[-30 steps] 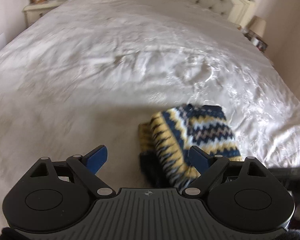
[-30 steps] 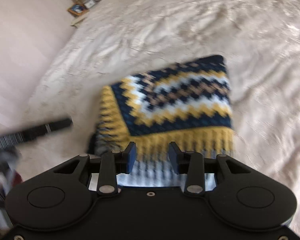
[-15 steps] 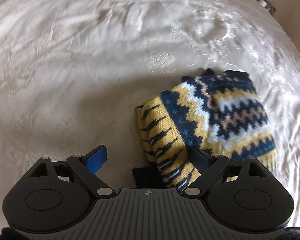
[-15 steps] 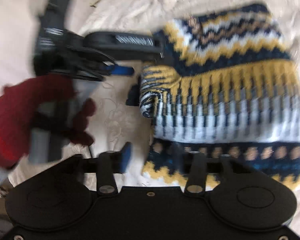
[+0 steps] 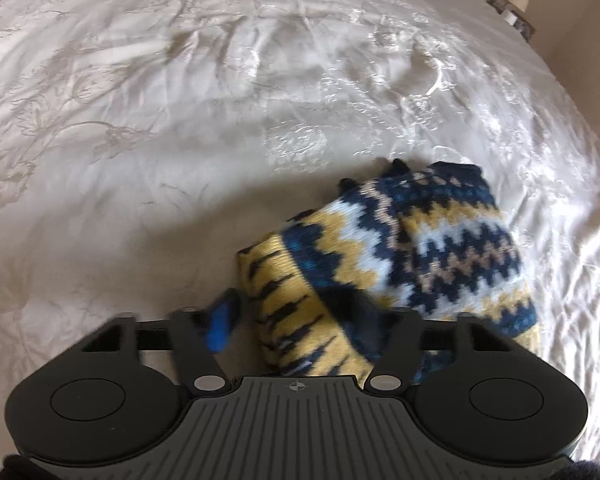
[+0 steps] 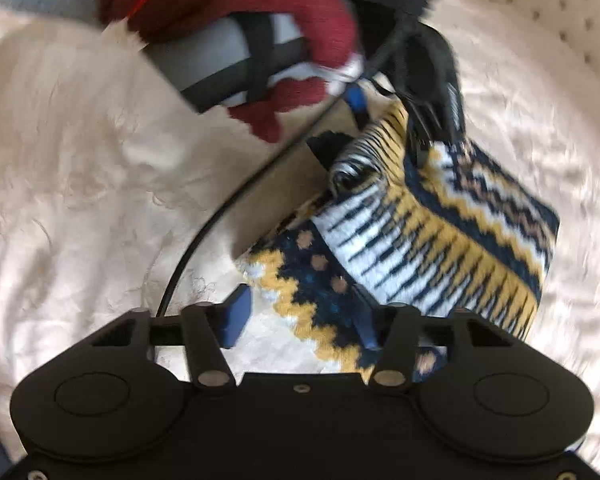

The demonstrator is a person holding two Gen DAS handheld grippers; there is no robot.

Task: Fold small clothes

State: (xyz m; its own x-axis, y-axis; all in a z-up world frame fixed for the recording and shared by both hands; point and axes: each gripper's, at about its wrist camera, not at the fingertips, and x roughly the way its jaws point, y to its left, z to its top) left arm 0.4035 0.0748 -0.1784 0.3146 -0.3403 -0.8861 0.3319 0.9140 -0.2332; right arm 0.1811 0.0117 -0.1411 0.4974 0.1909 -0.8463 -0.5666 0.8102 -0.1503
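Knitwear point(image 5: 412, 252) — folded, patterned navy, yellow and white — is seen at lower right on the bedspread point(image 5: 180, 120). Both the left gripper point(image 5: 296, 320) and the right gripper point(image 6: 300, 316) are held with jaws apart, straddling its edges.

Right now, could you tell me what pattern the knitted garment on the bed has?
The garment has navy, yellow, white and tan zigzag bands; sharpest in the left wrist view.

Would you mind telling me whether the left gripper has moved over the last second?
Yes. The left gripper has tipped down and closed in on the folded sweater: the headboard has left its view, and the bedspread fills it.
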